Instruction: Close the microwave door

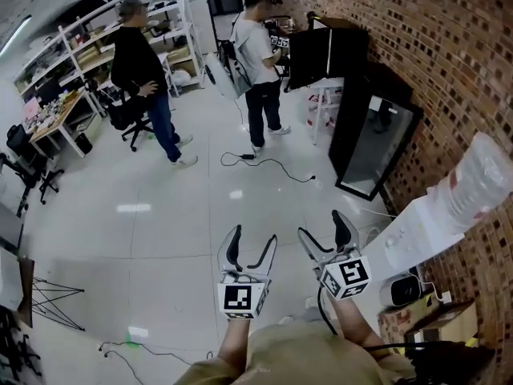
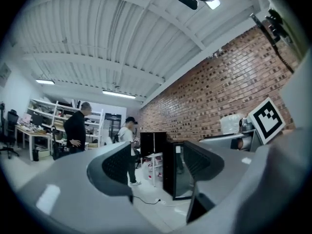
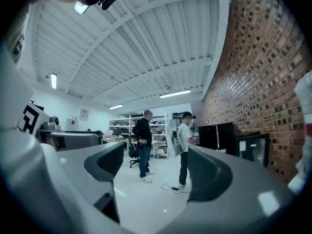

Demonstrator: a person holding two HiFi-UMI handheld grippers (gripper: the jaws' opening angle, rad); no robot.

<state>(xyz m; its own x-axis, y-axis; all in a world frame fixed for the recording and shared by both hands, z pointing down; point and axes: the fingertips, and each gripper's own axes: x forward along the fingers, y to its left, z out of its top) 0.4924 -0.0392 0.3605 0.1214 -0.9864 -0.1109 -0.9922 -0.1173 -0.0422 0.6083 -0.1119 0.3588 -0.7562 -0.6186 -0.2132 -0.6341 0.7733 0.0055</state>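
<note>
No microwave can be told for sure. A black boxy appliance (image 1: 325, 54) stands on a white stand by the brick wall, far ahead; it also shows as the black box (image 2: 152, 143) in the left gripper view and the black box (image 3: 217, 134) in the right gripper view. Nearer me is a tall black cabinet with a glass door (image 1: 373, 139). My left gripper (image 1: 252, 241) and right gripper (image 1: 323, 229) are held side by side in the air over the white floor, far from both. Each is open with nothing between its fingers, as the left gripper (image 2: 156, 165) and right gripper (image 3: 156, 172) show in their own views.
Two people stand ahead: one in black (image 1: 144, 79), one in a white shirt (image 1: 260, 66) beside the black appliance. A cable (image 1: 268, 163) lies on the floor. A white unit with a wrapped bottle (image 1: 457, 195) stands at my right. Shelves (image 1: 120, 30), desks and office chairs (image 1: 32, 167) are at left.
</note>
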